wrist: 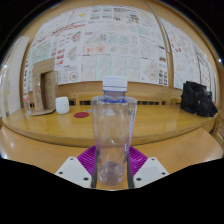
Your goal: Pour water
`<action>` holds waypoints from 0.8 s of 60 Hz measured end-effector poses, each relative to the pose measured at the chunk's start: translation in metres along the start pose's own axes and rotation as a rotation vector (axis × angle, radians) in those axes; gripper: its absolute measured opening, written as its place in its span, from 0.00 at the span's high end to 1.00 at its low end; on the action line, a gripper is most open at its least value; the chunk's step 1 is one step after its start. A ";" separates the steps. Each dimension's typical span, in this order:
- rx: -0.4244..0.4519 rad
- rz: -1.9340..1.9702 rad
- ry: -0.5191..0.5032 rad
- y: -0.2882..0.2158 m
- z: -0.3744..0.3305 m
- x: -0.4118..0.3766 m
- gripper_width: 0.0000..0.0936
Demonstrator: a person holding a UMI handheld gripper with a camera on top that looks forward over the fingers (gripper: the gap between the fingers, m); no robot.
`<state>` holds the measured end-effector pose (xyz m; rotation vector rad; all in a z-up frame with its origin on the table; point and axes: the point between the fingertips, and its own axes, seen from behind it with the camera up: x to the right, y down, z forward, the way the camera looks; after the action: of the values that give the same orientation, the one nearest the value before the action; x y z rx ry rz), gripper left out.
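Note:
A clear plastic bottle [112,135] with a white cap [115,84] stands upright between my fingers, close to the camera. My gripper [112,172] is shut on its lower part, and the purple pads [88,157] press against it on both sides. The bottle's base hides the gap between the fingertips. I cannot tell the water level inside it. A small white cup [62,104] stands on the wooden table [160,125] beyond and to the left of the bottle.
A small red round object [81,115] lies on the table next to the white cup. A cardboard box [42,88] stands at the far left. A black device [197,97] sits at the far right. Printed sheets [110,40] cover the wall behind.

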<state>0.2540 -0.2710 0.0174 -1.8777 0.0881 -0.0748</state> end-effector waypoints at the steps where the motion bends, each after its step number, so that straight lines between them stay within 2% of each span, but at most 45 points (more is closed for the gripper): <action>1: -0.002 0.003 0.005 0.000 0.000 0.001 0.56; 4: -0.006 0.003 0.022 -0.001 0.000 0.005 0.58; 5: -0.008 0.000 0.022 -0.001 0.000 0.006 0.62; 9: -0.024 -0.012 0.028 0.000 -0.001 0.005 0.63; 10: -0.026 -0.013 0.035 -0.002 -0.001 0.007 0.66; 16: -0.018 -0.051 0.070 -0.017 -0.003 0.013 0.66; 22: 0.010 -0.127 0.139 -0.052 -0.003 0.024 0.66; 37: 0.074 -0.507 0.462 -0.213 0.028 0.058 0.66; 48: 0.113 -1.014 0.615 -0.342 0.099 0.008 0.66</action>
<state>0.2794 -0.0741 0.3136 -1.5570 -0.4461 -1.3119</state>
